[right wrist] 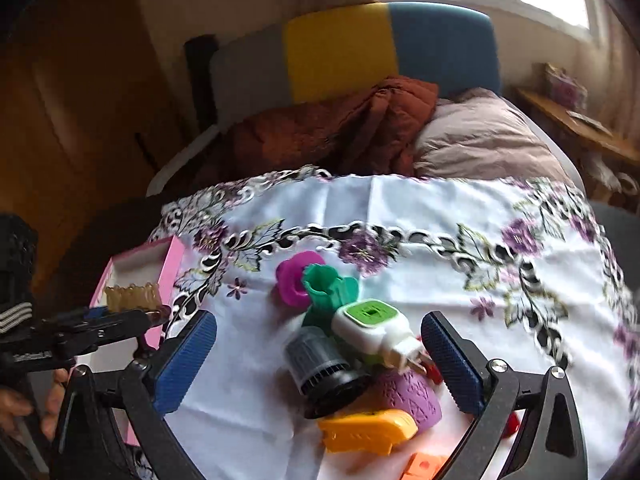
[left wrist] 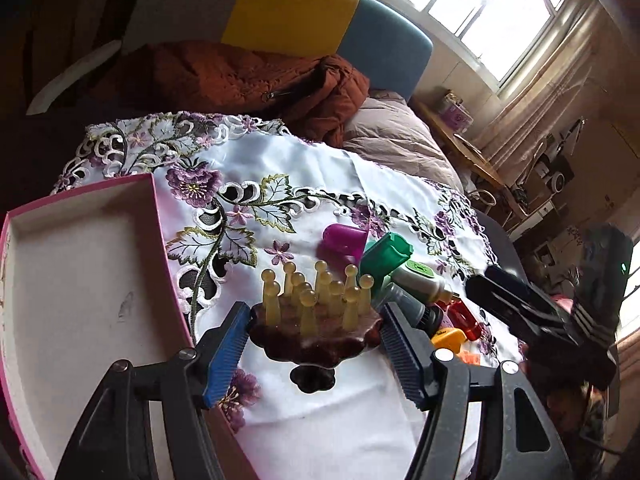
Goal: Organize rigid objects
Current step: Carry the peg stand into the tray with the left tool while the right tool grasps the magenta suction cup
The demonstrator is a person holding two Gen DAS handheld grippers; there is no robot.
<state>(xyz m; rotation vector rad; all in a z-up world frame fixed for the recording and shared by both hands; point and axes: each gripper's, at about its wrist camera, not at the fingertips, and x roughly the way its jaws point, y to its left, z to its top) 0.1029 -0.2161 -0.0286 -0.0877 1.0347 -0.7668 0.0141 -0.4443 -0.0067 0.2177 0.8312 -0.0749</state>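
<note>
My left gripper [left wrist: 314, 332] is shut on a dark brown massager with several yellow pegs [left wrist: 316, 320], holding it above the tablecloth next to the pink box [left wrist: 80, 272]. In the right wrist view the massager [right wrist: 132, 298] hangs over the pink box [right wrist: 140, 264] edge. My right gripper [right wrist: 320, 356] is open above a pile: a grey cylinder [right wrist: 320, 368], a white and green plug-in device [right wrist: 372, 328], a green piece [right wrist: 328, 286], a magenta cup [right wrist: 294, 280], a purple textured object [right wrist: 404, 396] and a yellow clip [right wrist: 368, 430].
The white embroidered tablecloth [right wrist: 440, 220] covers the table. A bed with an orange jacket [left wrist: 240, 80] and beige duvet [right wrist: 480, 140] lies behind. The right gripper [left wrist: 532, 312] shows at the right of the left wrist view.
</note>
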